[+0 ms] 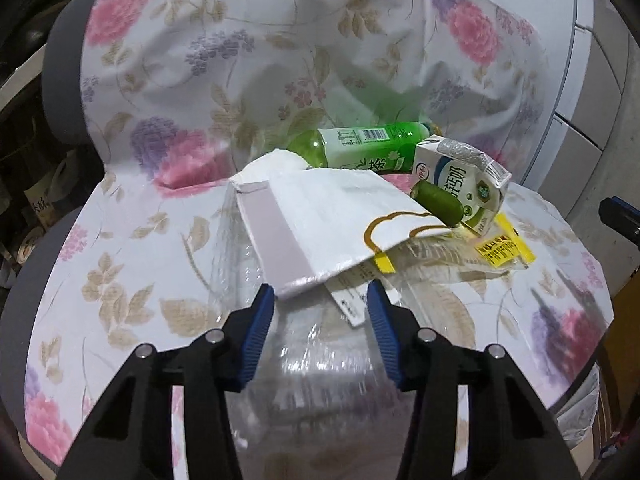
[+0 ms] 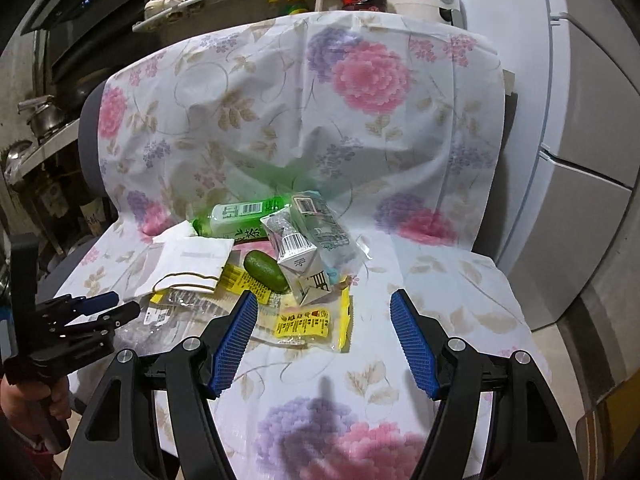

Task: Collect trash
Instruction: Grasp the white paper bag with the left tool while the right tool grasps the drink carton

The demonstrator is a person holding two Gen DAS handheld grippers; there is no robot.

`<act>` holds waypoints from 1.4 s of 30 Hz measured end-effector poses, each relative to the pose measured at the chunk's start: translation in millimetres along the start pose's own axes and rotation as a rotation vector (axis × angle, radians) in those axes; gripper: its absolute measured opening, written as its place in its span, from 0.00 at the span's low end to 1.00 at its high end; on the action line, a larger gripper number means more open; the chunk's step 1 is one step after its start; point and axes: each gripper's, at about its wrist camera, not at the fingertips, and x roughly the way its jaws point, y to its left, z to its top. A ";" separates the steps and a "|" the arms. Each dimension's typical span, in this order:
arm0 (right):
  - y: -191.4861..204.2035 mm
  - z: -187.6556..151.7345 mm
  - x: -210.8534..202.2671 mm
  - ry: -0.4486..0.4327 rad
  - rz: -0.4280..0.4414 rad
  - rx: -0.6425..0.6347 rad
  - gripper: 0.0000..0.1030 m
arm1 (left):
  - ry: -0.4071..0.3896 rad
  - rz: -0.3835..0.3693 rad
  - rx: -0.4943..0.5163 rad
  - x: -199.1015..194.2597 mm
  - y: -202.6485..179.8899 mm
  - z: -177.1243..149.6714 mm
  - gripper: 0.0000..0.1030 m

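The trash sits heaped mid-seat on the floral-covered chair (image 2: 440, 288): a white paper bag (image 1: 320, 216), green tea bottle (image 1: 360, 144), milk carton (image 1: 460, 184), crinkly clear plastic bag (image 1: 312, 344). Our left tongs (image 1: 320, 300), released, straddle the paper bag's stiff corner; we should close squarely on that edge. Our right tongs (image 2: 324, 300) hang released, empty, above the yellow wrapper (image 2: 308, 324).

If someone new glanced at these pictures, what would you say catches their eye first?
Probably the flowered cloth draped over the chair, with a heap of trash on the seat: a green bottle lying at the back, a milk carton beside it, and a white paper bag in front. The left gripper hovers at the bag's near edge.
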 end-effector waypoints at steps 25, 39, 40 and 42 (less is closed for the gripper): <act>2.2 16.4 25.8 -0.014 0.033 -0.006 0.68 | -0.256 -0.060 -0.123 -60.9 19.8 47.6 0.01; 27.5 28.2 110.9 0.080 0.037 -0.127 0.68 | -0.210 -0.062 -0.122 -39.4 18.3 41.7 0.01; 28.7 27.9 114.6 0.085 0.031 -0.137 0.66 | -0.206 -0.063 -0.124 -37.4 19.1 41.0 0.01; 30.6 25.2 122.7 0.100 0.010 -0.164 0.63 | -0.201 -0.061 -0.123 -35.1 19.5 40.1 0.01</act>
